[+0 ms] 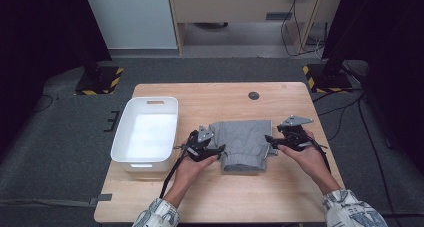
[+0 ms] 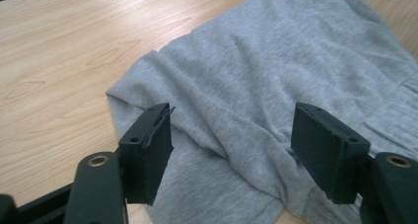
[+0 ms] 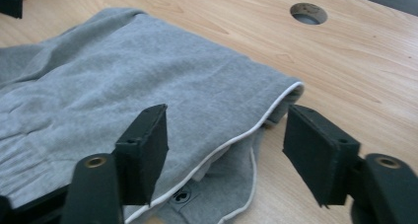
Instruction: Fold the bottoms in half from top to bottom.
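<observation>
My left claw [image 1: 219,149] and right claw [image 1: 269,140], both spread, flank the folded grey garment [image 1: 243,143] on worktop [image 1: 235,99].

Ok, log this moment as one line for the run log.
left gripper: open, at garment's left edge | right gripper: open, at its right edge | grey folded garment: on table | white bin: beside it

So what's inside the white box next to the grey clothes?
Nothing that I can see: the white box shows a bare white floor in the high view. Its near wall hides the strip of floor closest to the person, so something small could lie there.
</observation>
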Motion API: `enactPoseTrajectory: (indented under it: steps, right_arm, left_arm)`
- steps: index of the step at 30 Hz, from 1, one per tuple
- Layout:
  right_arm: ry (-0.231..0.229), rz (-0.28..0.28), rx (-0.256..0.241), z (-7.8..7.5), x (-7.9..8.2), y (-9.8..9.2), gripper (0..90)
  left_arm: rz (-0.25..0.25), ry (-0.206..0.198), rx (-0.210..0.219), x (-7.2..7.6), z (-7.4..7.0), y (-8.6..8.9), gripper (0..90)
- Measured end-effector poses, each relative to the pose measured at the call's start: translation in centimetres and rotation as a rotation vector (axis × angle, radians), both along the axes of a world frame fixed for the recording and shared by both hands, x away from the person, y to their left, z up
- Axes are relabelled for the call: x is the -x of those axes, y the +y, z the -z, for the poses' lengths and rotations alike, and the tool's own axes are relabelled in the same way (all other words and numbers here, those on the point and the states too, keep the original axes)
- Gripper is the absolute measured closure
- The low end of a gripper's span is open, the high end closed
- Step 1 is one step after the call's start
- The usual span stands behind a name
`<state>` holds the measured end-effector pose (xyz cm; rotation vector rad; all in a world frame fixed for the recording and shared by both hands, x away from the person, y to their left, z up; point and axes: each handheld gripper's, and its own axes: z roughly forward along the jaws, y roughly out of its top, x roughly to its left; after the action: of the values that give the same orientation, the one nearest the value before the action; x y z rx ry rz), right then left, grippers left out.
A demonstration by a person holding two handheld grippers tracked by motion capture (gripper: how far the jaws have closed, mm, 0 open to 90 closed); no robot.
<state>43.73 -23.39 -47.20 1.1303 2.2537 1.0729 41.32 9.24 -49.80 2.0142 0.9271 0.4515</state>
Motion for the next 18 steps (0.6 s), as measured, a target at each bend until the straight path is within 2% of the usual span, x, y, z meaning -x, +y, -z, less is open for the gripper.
enactPoseTrajectory:
  steps: [9,13,16,18]
  right_arm:
    - [0.011,0.025,0.009,0.3,-0.6,-0.3,36.3]
    - [0.009,0.039,0.011,0.3,-1.0,-0.3,38.2]
    - [0.014,0.051,0.013,0.3,-1.4,-0.4,40.1]
    - [0.018,0.057,0.017,0.4,-1.6,-0.5,40.9]
  left_arm:
    - [-0.004,-0.002,-0.007,-0.5,-0.2,-0.6,32.2]
    - [-0.018,0.001,0.024,-0.8,-0.5,-0.9,32.4]
    - [-0.014,0.0,0.005,-1.0,-0.5,-1.2,33.3]
    - [-0.009,-0.005,-0.022,-1.0,-0.4,-1.4,33.4]
